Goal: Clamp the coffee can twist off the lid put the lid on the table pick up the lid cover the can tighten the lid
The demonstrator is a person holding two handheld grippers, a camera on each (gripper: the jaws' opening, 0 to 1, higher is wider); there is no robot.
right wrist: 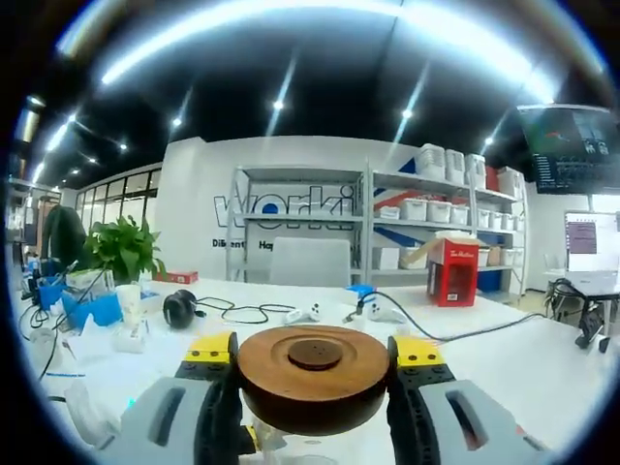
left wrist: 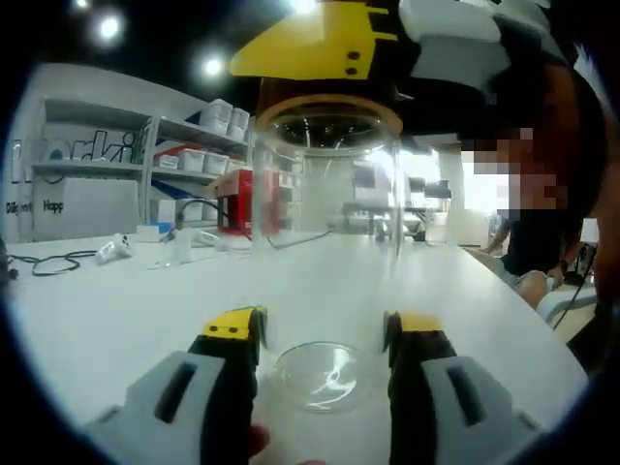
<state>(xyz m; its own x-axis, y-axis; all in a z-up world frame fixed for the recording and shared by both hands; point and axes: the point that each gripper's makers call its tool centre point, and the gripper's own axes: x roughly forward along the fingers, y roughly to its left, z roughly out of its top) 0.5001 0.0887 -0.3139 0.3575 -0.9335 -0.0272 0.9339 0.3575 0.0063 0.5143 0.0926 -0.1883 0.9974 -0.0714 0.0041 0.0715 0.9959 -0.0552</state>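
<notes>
The left gripper has its jaws closed against the base of a clear glass coffee can standing upright on the smooth white table. The right gripper clamps a round, brown wooden lid at the can's rim. Open tabletop lies on both sides; the right gripper view shows shelves and a potted plant.

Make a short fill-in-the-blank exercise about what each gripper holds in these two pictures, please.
1. The left gripper clamps the clear glass coffee can near its ____.
2. The right gripper holds the round ____ lid.
3. The can stands on a ____ table.
4. The can's mouth is ____.

Missing words: base; wooden; white; open
</notes>
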